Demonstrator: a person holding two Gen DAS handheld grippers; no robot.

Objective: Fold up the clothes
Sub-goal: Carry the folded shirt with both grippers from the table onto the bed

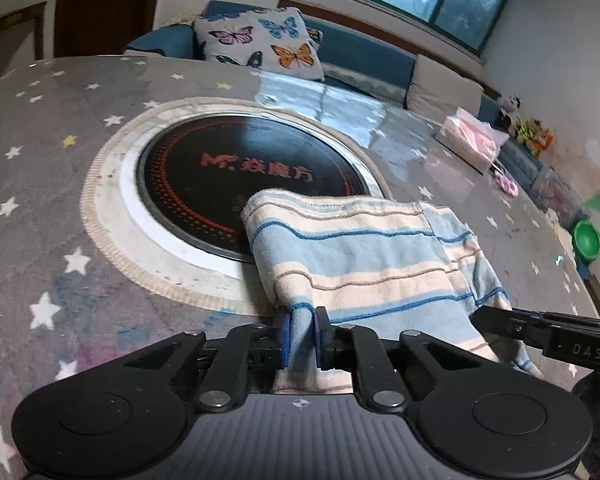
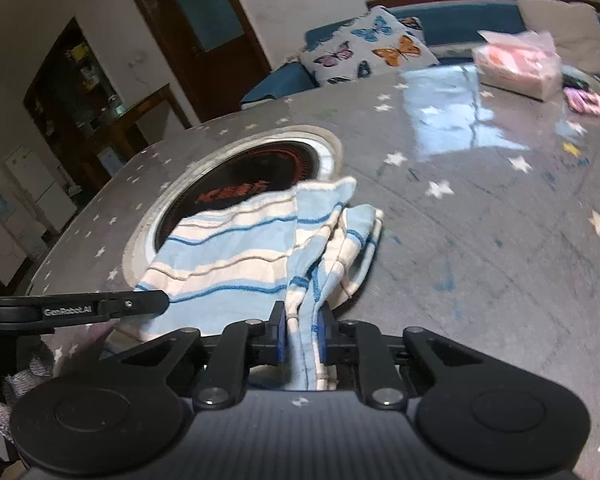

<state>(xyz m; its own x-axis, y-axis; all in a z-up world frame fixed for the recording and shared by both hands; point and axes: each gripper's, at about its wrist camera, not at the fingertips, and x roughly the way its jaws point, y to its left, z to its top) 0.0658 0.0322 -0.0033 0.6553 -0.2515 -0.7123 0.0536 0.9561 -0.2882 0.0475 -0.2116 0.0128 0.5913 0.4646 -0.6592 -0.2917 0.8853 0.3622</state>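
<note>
Your left gripper [image 1: 301, 334] pinches the near edge of the striped cloth [image 1: 364, 256], and your right gripper [image 2: 301, 334] clamps its bunched right corner; the cloth lies folded on the star-patterned table [image 1: 52, 184], overlapping the round black hotplate [image 1: 220, 176]

Your left wrist camera sits low behind its jaws, close over the tabletop [image 1: 60, 184], facing across it toward the sofa and the window. Your right wrist camera rides equally low and close, facing across the tabletop [image 2: 480, 240] toward the door and cabinet. Both views share the striped cloth [image 1: 372, 256] [image 2: 236, 256], the round black hotplate [image 1: 220, 176] [image 2: 244, 172], the butterfly pillow [image 1: 260, 40] [image 2: 372, 46] and the pink tissue pack [image 1: 474, 138] [image 2: 518, 64]. Each view catches the other gripper at its edge.
</note>
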